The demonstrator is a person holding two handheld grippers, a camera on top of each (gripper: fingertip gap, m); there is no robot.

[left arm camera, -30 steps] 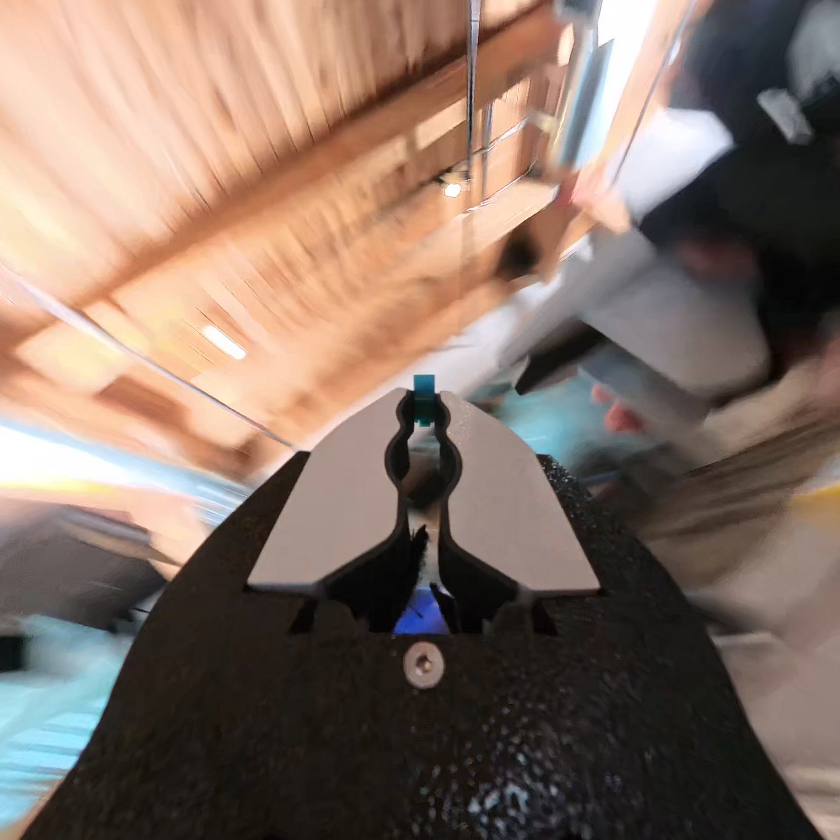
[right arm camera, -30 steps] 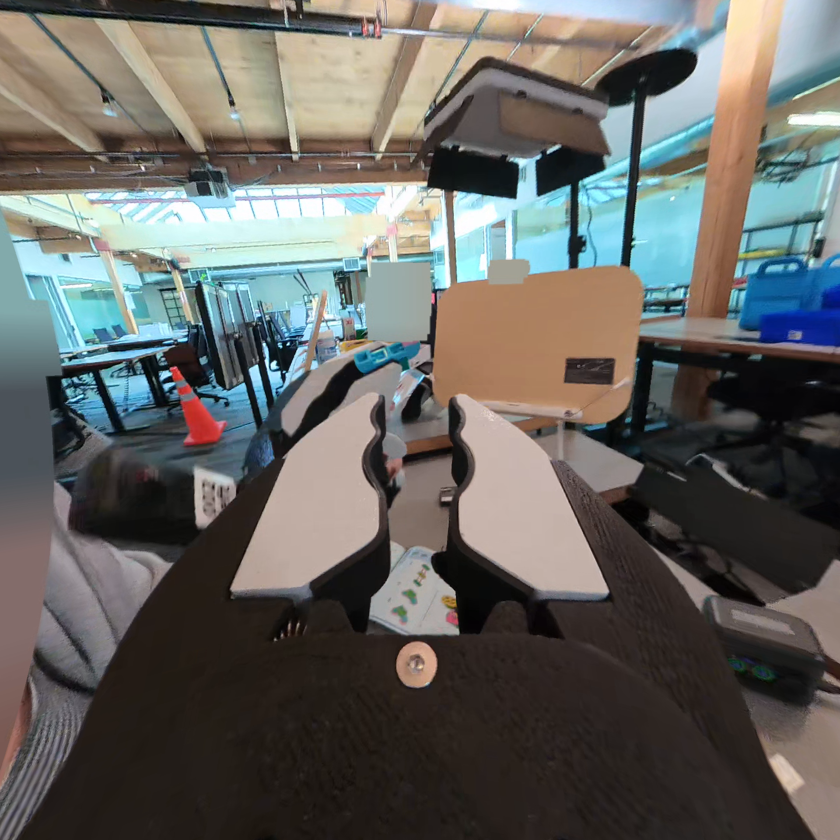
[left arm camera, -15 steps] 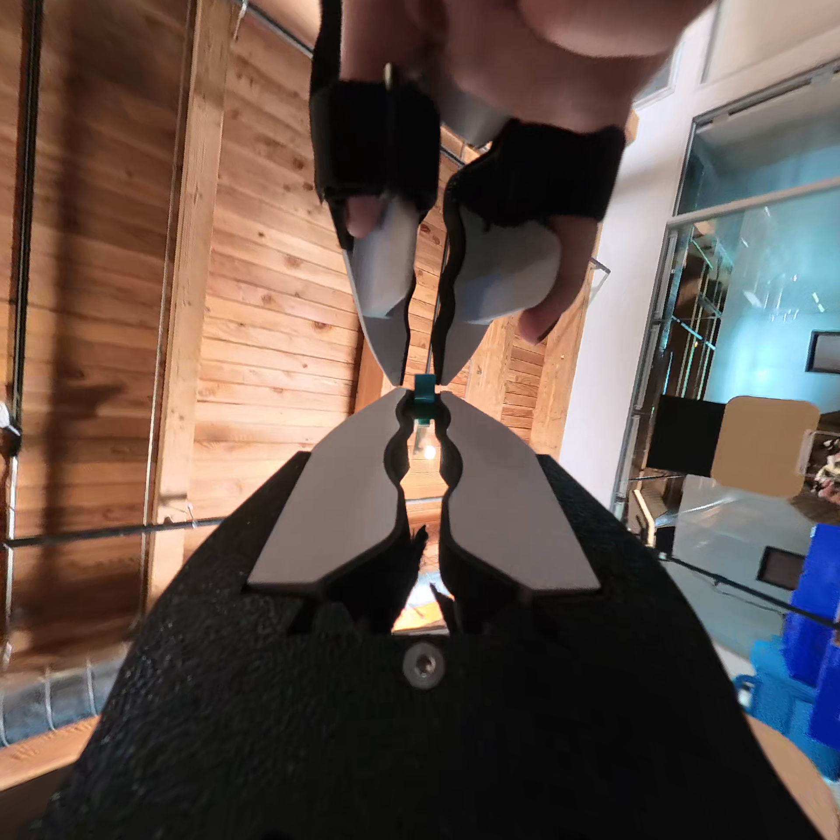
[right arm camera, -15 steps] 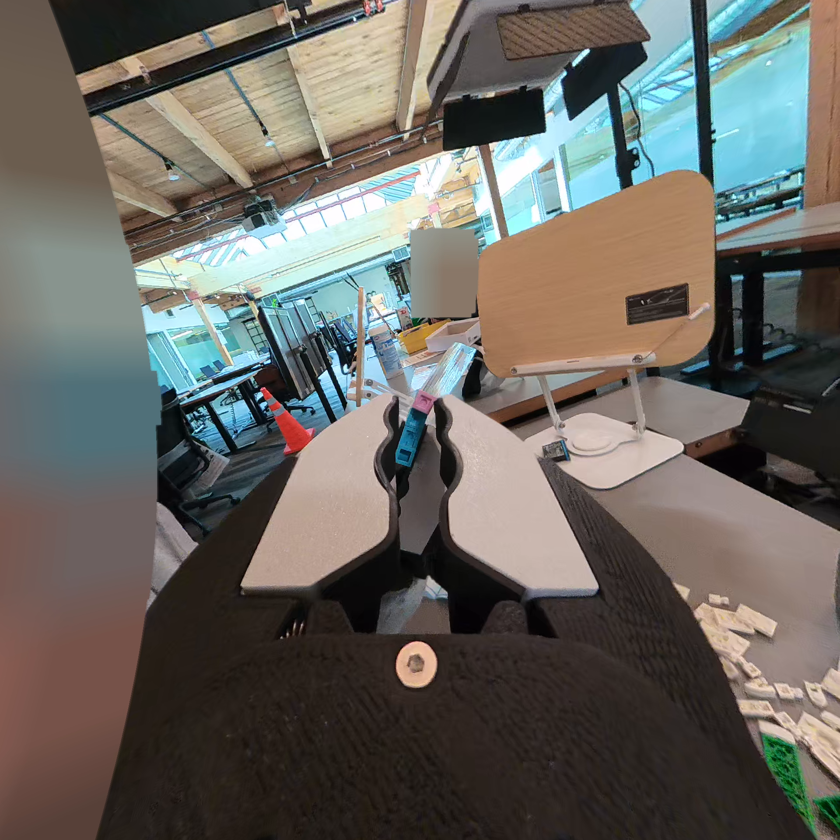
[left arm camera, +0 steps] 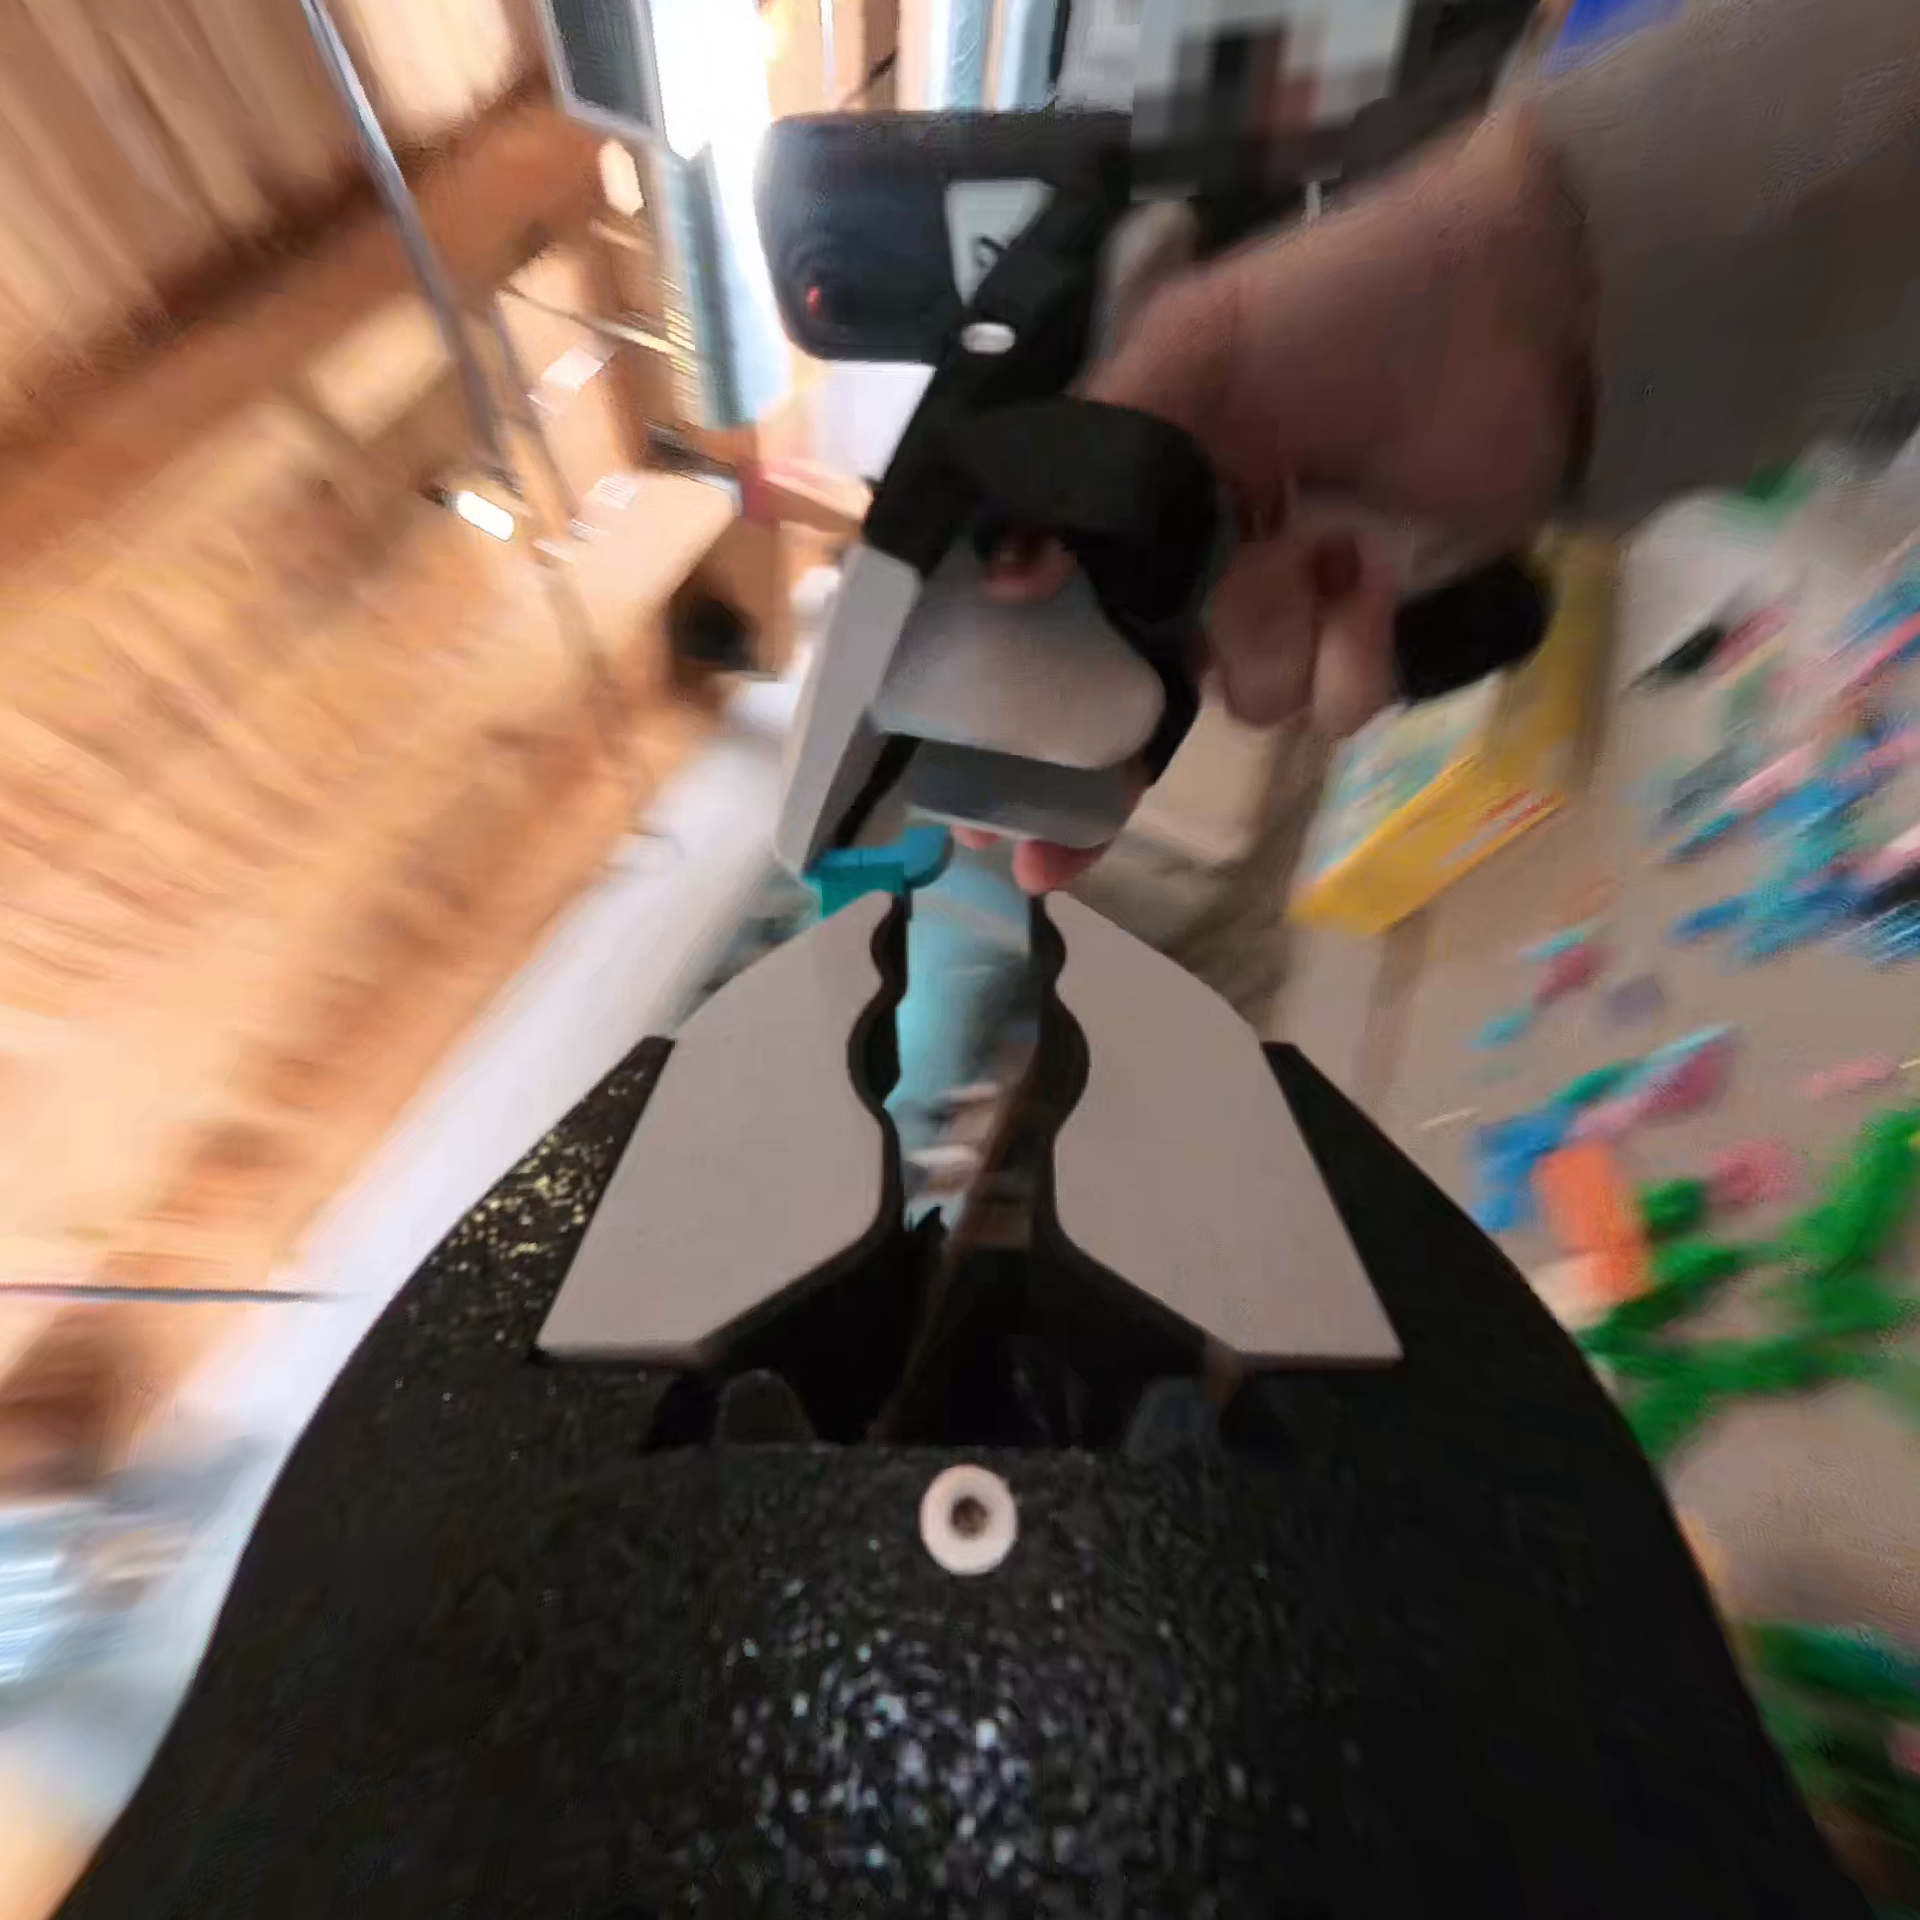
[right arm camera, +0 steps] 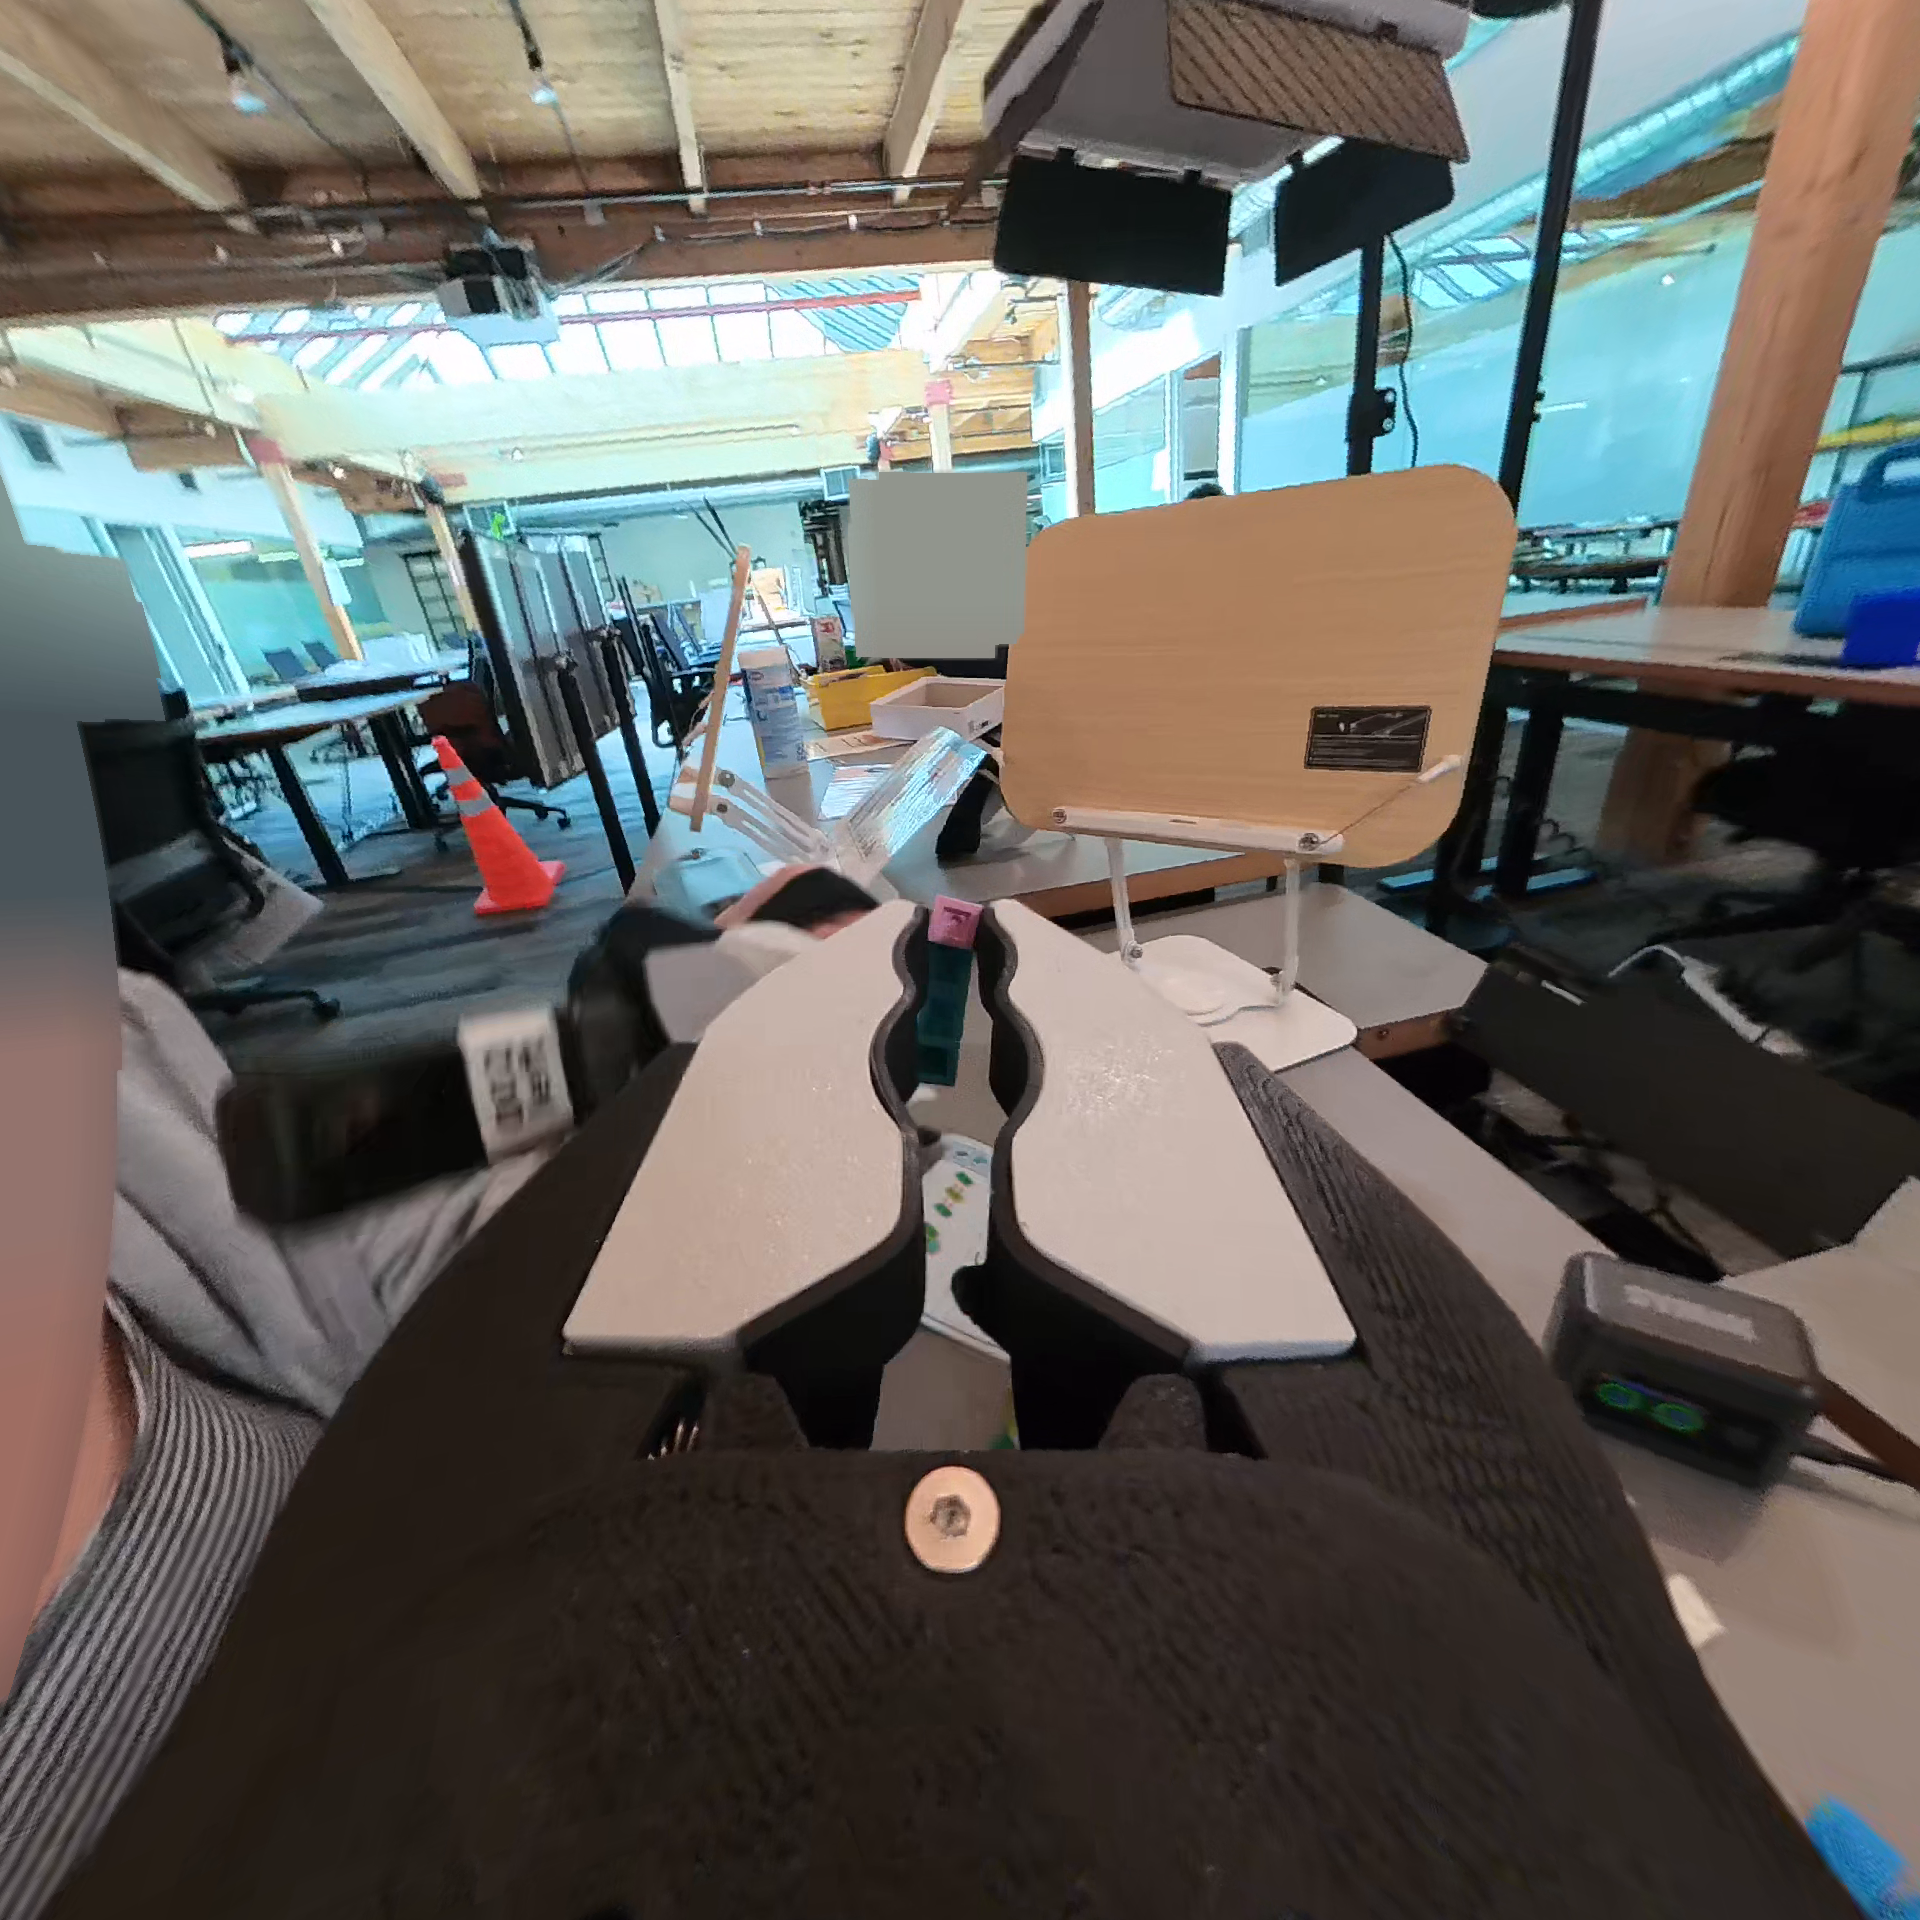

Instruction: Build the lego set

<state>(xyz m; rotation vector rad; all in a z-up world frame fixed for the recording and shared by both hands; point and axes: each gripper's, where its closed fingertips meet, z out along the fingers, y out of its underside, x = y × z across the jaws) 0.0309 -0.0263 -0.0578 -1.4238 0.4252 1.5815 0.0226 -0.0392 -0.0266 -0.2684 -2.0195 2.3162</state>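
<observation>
Right hand-held gripper (right arm camera: pixel 948 925): fingers closed on a small lego stack (right arm camera: pixel 943 1003), teal bricks with a pink one on top, pinched near the fingertips and held in the air above the worktop (right arm camera: pixel 1382 1122). A high, tip-end grip of this kind probably leaves the rest of the stack free for mating.

Left hand-held gripper (left arm camera: pixel 966 914): fingers parted, nothing between them. In the left wrist view the teal piece (left arm camera: pixel 878 868) sits in the right tool's tips, just beyond the left fingertips and very close to them; contact cannot be told through the blur.

My reading: a hand-over in mid-air, the stack now carried by the right tool alone.

Loose bricks (left arm camera: pixel 1766 1039) lie spread over the worktop's right part, blurred. A wooden book stand (right arm camera: pixel 1257 665) stands at the far edge, probably for the instructions. A small grey device (right arm camera: pixel 1678 1361) rests at the right edge.
</observation>
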